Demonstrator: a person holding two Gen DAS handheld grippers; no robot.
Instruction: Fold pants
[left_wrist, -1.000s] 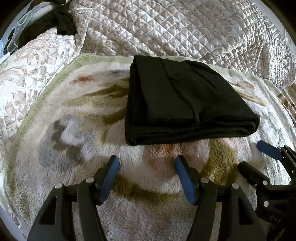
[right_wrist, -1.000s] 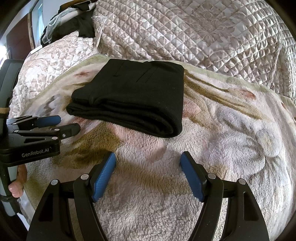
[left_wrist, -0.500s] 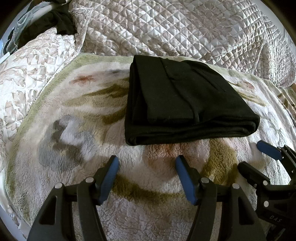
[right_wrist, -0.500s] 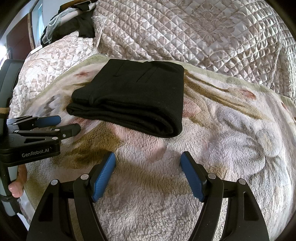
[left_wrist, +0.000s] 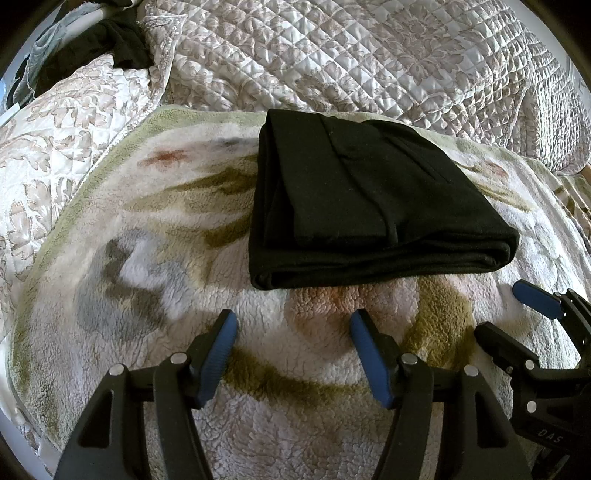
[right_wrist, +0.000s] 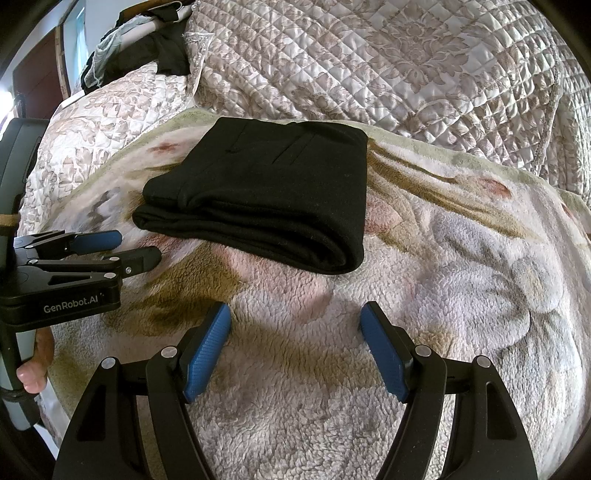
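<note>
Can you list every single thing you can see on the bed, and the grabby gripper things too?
pants: one, black, folded flat on the fleece blanket.
fleece blanket: one, cream with flower print, spread over the bed.
quilt: one, pale beige, quilted, bunched behind the blanket.
dark clothes: a heap, black and grey, far left corner.
left gripper: one, black with blue pads, open, empty, near the pants.
right gripper: one, same colours, open, empty.
hand: part seen, holding the left gripper's handle.

A bedroom in a home is shown: a bed is covered by a fleece blanket (left_wrist: 155, 288) printed with faded flowers, and a quilted satin bedspread (right_wrist: 406, 66) is bunched behind it. Dark clothes (right_wrist: 170, 48) are heaped at the far corner, where a wooden door (right_wrist: 37, 88) is glimpsed beside daylight.
</note>
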